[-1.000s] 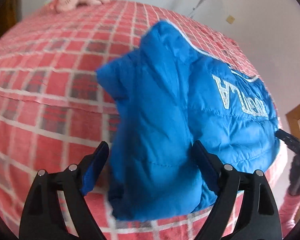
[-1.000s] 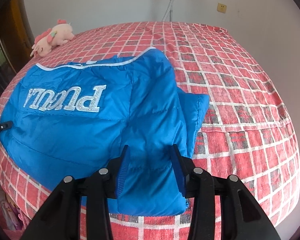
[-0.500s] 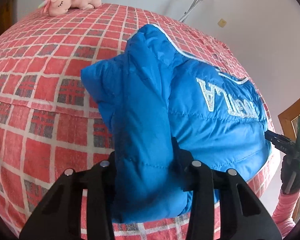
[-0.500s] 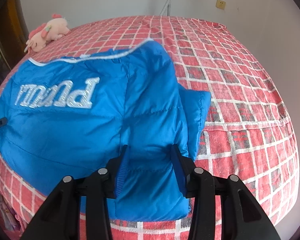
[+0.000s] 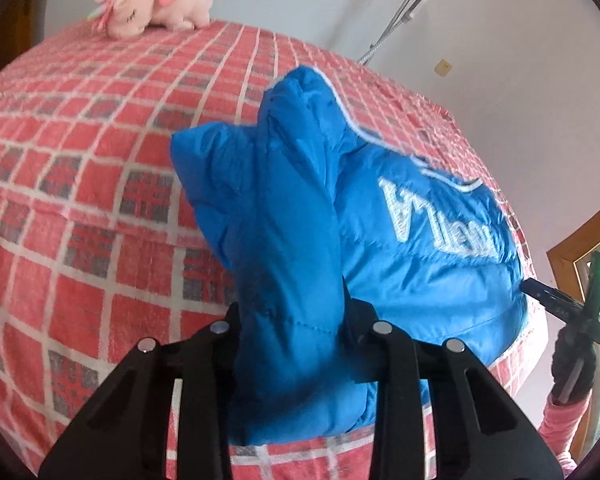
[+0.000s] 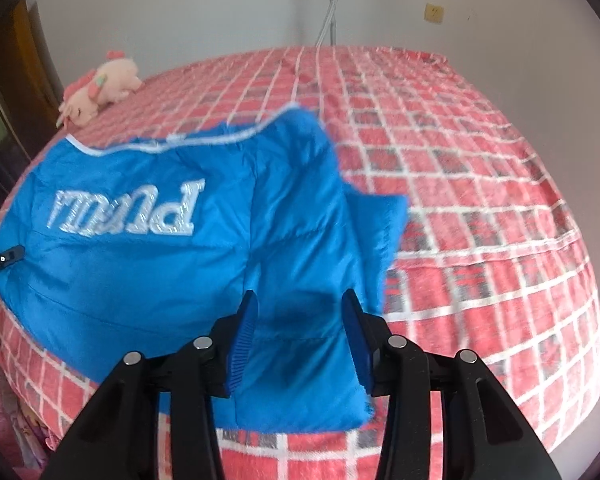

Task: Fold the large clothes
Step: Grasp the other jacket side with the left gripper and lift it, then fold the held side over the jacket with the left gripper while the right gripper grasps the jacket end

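Nearest in the left wrist view, the left gripper (image 5: 292,320) is seen with its jaws just closed in upon a bunched fold of the blue padded jacket (image 5: 400,248); the fabric is squeezed tight between them and bulges out above and below. In the right wrist view, the right gripper (image 6: 300,336) is held over the jacket's (image 6: 148,264) near edge, its blue pads (image 6: 242,340) standing partly apart with a sleeve-like fold between them; the picture is blurred, so it cannot be told whether the pads press on the cloth. The jacket is spread across the near part of a bed covered by a red checked bedspread (image 6: 480,208), white lettering facing up. Farther back, a pink plush toy (image 5: 156,4) is laid near the white wall (image 6: 204,12).
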